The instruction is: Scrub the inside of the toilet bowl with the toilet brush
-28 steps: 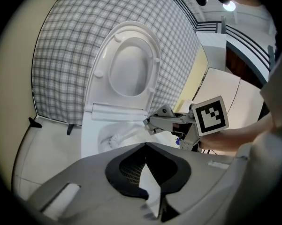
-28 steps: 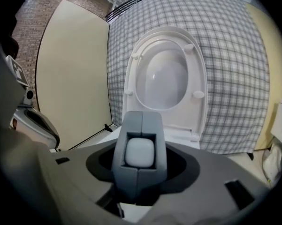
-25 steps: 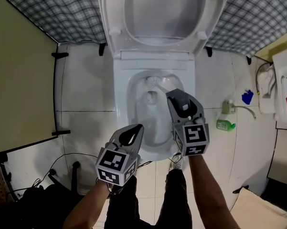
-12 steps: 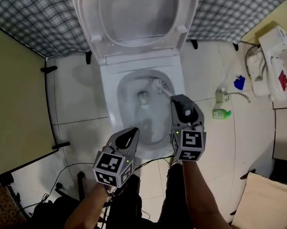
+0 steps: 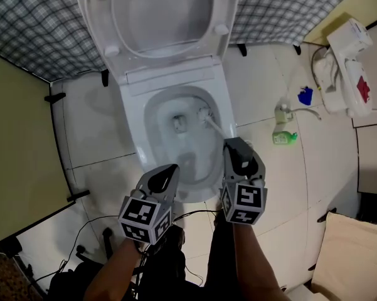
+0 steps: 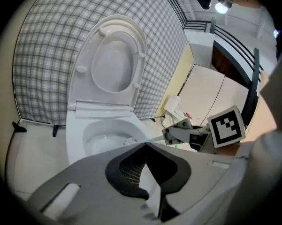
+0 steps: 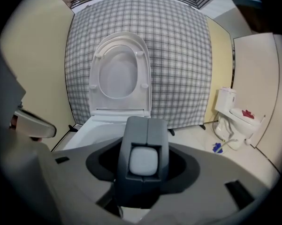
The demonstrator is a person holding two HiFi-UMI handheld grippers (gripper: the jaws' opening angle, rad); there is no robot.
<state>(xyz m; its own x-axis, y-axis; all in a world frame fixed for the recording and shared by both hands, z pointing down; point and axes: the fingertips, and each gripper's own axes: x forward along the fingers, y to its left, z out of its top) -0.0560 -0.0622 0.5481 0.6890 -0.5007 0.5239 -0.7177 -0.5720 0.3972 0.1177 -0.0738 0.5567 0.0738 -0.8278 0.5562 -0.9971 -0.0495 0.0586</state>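
The white toilet stands with its seat and lid raised against the checked wall. My right gripper hovers over the bowl's front right rim, shut on the white handle of the toilet brush. The brush head rests inside the bowl against its right wall, near the water. In the right gripper view the jaws close round the handle's end. My left gripper hangs at the bowl's front left, shut and holding nothing. The left gripper view shows the bowl and the right gripper.
A green bottle, a blue item and a white fixture sit on the tiled floor at the right. A yellow partition stands to the left. Cables trail at the lower left, and a beige panel lies at the lower right.
The head view has swung, so the toilet sits higher and further left. The brush head has moved from the bowl's back middle towards its right wall. Both grippers keep their grip states.
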